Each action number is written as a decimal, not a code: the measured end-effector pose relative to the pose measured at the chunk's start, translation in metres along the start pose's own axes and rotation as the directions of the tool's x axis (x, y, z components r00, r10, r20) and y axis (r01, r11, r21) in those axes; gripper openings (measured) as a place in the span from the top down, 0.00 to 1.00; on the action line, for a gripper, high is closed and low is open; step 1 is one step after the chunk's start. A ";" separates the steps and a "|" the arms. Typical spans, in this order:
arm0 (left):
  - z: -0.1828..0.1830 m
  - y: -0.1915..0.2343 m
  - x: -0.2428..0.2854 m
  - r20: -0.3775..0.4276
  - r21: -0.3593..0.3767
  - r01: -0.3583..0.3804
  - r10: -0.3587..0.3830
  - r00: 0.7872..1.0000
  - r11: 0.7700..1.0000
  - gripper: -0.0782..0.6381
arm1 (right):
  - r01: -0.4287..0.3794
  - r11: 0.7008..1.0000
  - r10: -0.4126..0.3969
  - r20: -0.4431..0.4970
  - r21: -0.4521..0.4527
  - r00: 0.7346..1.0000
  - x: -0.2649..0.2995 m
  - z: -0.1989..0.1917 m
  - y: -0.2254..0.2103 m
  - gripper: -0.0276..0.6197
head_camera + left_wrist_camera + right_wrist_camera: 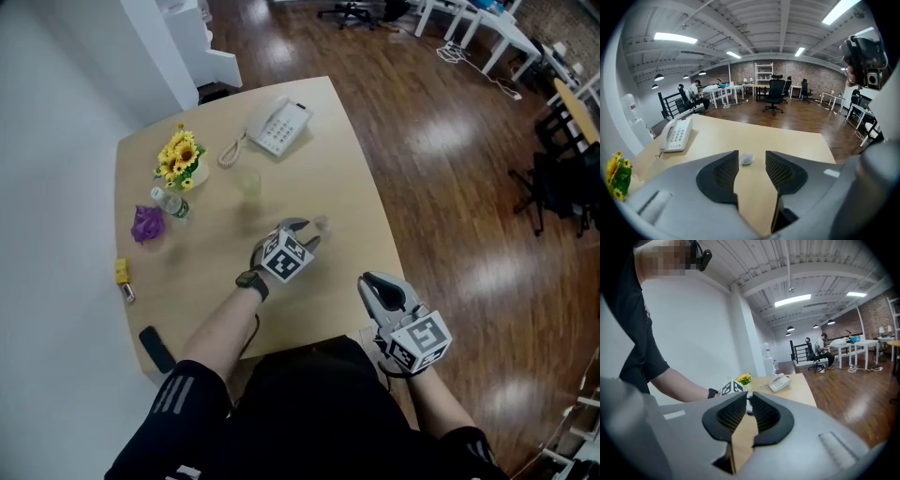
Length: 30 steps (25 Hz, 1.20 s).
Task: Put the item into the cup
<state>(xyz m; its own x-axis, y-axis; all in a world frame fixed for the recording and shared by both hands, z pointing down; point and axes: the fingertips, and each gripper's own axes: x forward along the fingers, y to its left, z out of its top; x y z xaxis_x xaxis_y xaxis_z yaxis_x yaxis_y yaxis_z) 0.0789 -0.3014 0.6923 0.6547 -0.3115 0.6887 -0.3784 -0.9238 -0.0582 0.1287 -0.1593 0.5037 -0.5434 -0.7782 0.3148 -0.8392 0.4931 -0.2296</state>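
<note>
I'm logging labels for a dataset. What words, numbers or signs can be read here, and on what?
No text can be read anywhere.
Telephone: keypad too small to read.
Bottle: label too small to read.
Marker cubes: black-and-white square patterns only, no letters.
</note>
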 end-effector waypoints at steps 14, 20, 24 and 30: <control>-0.025 -0.008 0.107 -0.221 0.125 0.048 -0.020 0.975 0.991 0.69 | -0.054 0.999 0.054 -0.112 0.002 0.992 0.035 -0.023 -0.045 0.88; -0.028 -0.001 0.113 -0.241 0.158 0.018 0.021 0.970 0.987 0.86 | -0.065 0.998 0.067 -0.122 0.016 0.990 0.025 -0.025 -0.043 0.88; -0.025 0.005 0.109 -0.230 0.151 0.011 0.024 0.973 0.988 0.89 | -0.066 0.998 0.068 -0.112 0.018 0.991 0.024 -0.019 -0.042 0.88; -0.005 0.031 0.062 -0.118 0.116 -0.067 0.081 0.990 0.991 0.89 | -0.080 0.997 0.080 -0.086 0.004 0.993 0.029 -0.009 -0.037 0.88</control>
<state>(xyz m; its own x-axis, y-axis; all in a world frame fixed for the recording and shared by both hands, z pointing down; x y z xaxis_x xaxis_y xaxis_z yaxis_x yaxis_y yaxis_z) 0.1046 -0.3480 0.7363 0.5399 -0.3568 0.7623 -0.3434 -0.9203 -0.1875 0.1441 -0.1967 0.5292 -0.6090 -0.6996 0.3736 -0.7927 0.5524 -0.2578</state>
